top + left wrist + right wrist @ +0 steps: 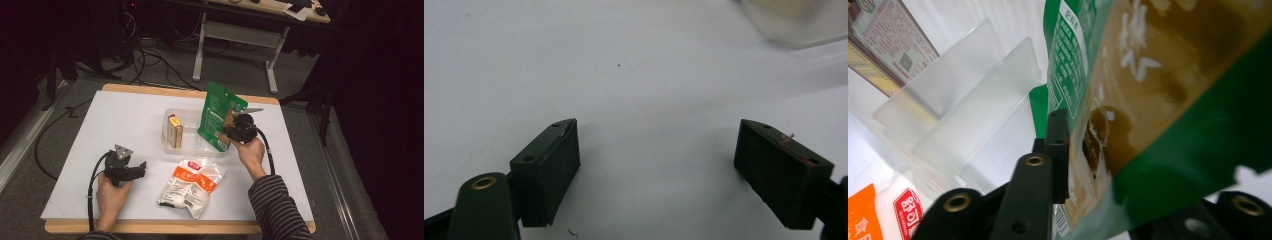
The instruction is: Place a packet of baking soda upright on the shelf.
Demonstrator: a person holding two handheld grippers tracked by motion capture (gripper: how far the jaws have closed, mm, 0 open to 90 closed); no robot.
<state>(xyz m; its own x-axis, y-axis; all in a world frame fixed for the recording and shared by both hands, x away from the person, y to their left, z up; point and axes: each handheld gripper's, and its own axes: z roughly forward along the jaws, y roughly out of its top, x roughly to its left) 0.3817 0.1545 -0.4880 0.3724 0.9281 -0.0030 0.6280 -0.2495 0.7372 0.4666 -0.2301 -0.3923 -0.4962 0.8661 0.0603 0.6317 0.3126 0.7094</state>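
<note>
High view, right gripper lifting green pouch upright

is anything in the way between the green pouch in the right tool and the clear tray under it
Nothing visible blocks it. The right tool holds the green pouch upright over the right part of the clear tray. A yellow box stands in the tray's left part, apart from the pouch. An inner divider sits beside the pouch.

A white-covered, wood-edged surface stands on grey carpet, with black cables trailing across the floor beyond its far edge. Farther back, a white-legged desk with a pale wooden top sits before a dark background.
</note>
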